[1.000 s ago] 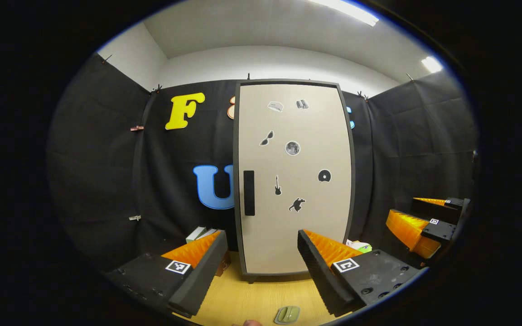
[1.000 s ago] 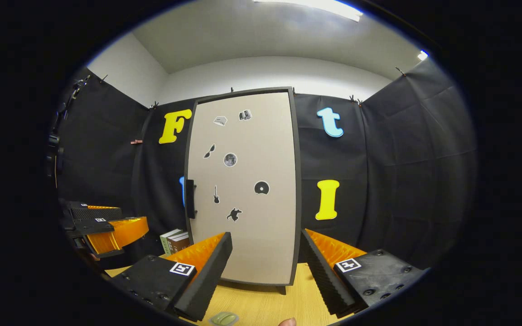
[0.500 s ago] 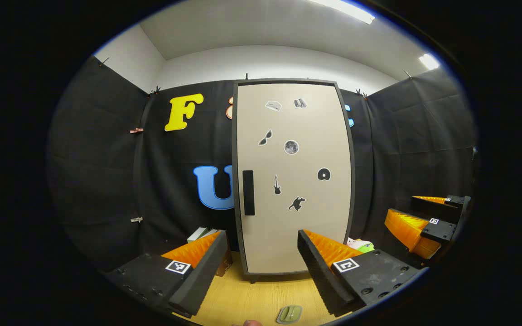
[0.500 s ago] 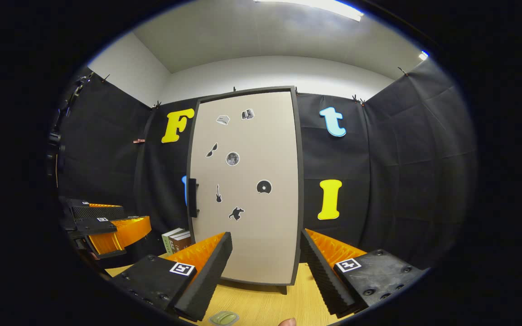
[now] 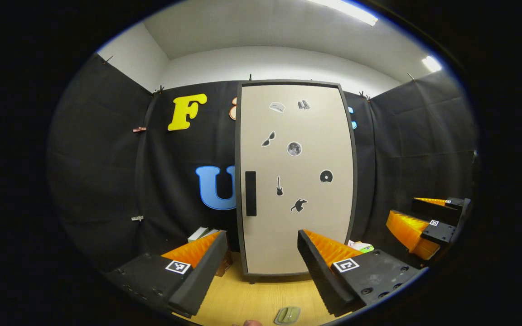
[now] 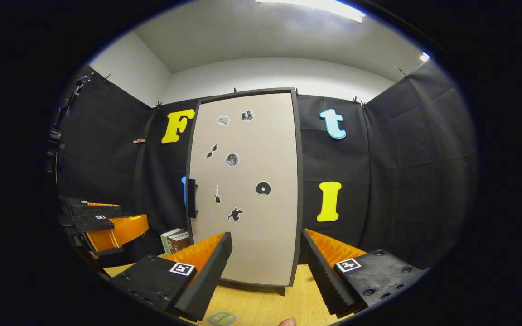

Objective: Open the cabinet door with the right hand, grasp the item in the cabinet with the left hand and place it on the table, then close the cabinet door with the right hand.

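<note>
Here, closed cabinet door (image 6: 247,190) standing upright at the worktop's (image 6: 265,305) far edge, handle (image 6: 191,198) vertical on its left side, right gripper (image 6: 265,267) spread and empty well short of it, left gripper (image 5: 258,265) likewise spread.

The closed cabinet door (image 5: 295,181) hides the cabinet's inside; books (image 6: 175,241) left of it are partly hidden.

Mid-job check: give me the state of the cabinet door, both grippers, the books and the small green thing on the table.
cabinet door: shut, its handle untouched.
left gripper: open, holding nothing, short of the door.
right gripper: open, holding nothing, short of the door.
books: upright on the table, left of the cabinet.
small green object: lying flat on the table near the front edge.
</note>
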`<state>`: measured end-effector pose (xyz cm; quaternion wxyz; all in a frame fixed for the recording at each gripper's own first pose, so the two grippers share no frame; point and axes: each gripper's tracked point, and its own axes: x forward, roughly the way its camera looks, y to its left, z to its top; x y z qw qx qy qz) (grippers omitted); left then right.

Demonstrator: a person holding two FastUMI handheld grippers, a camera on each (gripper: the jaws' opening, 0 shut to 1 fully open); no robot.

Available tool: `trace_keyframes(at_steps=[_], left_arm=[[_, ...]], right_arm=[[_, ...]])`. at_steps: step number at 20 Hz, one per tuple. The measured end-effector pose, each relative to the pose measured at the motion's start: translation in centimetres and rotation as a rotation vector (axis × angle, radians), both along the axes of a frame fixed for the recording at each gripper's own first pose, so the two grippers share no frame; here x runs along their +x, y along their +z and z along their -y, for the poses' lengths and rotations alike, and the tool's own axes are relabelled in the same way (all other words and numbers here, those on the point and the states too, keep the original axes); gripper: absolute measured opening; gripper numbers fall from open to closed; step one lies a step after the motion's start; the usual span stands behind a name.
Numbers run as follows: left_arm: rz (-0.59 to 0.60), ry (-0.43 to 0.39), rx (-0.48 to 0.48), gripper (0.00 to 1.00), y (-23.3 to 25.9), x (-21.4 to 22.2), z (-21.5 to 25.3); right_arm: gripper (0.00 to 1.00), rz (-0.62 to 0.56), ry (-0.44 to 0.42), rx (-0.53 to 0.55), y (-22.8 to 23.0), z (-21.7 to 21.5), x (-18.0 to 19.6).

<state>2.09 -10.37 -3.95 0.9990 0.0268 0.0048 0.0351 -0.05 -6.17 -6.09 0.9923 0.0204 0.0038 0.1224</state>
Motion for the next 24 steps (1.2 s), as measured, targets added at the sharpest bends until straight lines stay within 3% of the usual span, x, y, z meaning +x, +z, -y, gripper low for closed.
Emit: trace_keyframes(at_steps=[24], left_arm=[[-0.042, 0.016, 0.054, 0.98, -1.9, 0.4, 1.4]], right_arm=[[0.97, 0.016, 0.014, 0.012, -0.5, 1.8, 0.2]])
